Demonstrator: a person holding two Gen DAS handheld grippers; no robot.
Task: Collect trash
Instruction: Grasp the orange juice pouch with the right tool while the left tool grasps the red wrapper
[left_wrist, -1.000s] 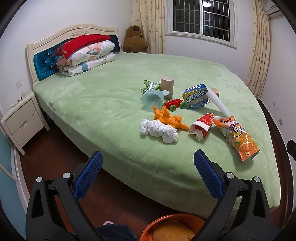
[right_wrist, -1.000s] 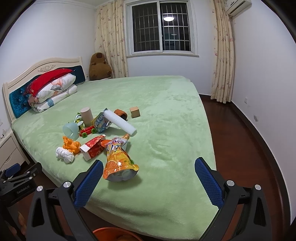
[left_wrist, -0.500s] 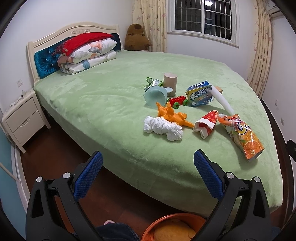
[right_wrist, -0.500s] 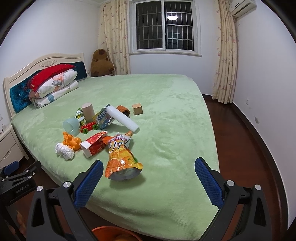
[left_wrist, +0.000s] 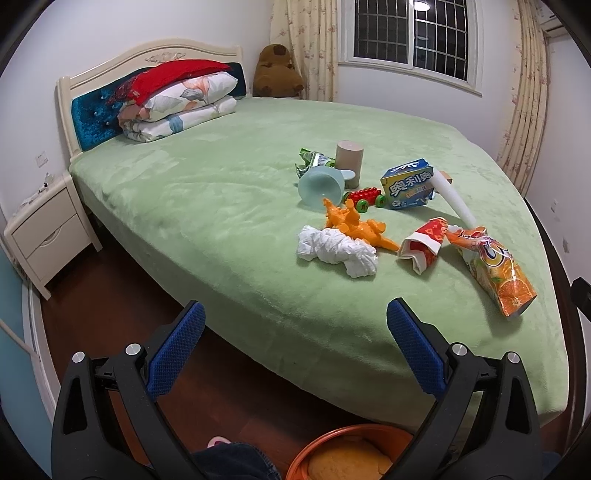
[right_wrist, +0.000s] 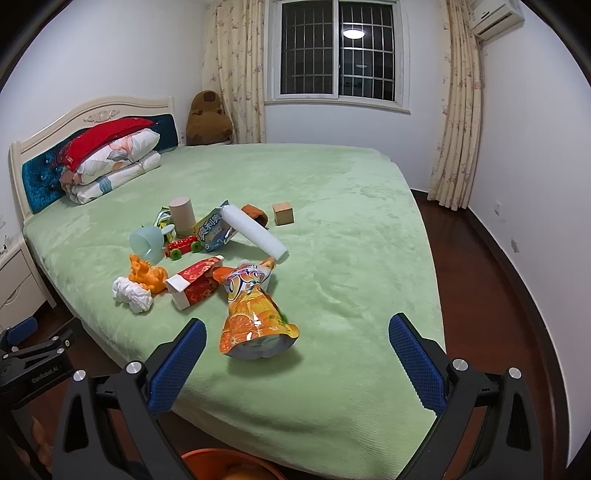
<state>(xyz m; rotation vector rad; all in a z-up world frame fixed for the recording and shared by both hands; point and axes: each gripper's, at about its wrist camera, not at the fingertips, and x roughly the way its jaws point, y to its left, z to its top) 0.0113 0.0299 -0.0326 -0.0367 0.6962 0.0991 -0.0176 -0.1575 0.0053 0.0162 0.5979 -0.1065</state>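
Observation:
A pile lies on the green bed (left_wrist: 221, 206): a crumpled white tissue (left_wrist: 336, 251), an orange juice pouch (left_wrist: 495, 273), a red carton (left_wrist: 424, 242), a blue snack box (left_wrist: 408, 188) and a green wrapper (left_wrist: 312, 160). In the right wrist view the pouch (right_wrist: 255, 310) lies closest, with the red carton (right_wrist: 195, 282) and tissue (right_wrist: 131, 295) to its left. My left gripper (left_wrist: 295, 321) is open and empty, short of the bed's edge. My right gripper (right_wrist: 295, 334) is open and empty, just in front of the pouch.
An orange bin (left_wrist: 351, 454) stands on the floor below the grippers. Toys mix with the trash: an orange dinosaur (left_wrist: 354, 225), a red car (left_wrist: 364, 197), a pale blue cup (left_wrist: 321, 188), a wooden cylinder (left_wrist: 349, 162), a white foam roll (right_wrist: 255, 236), a wooden cube (right_wrist: 283, 213). A nightstand (left_wrist: 48, 229) stands at left.
Both grippers have moved closer to the bed and the pile; the items look larger. Both stay open.

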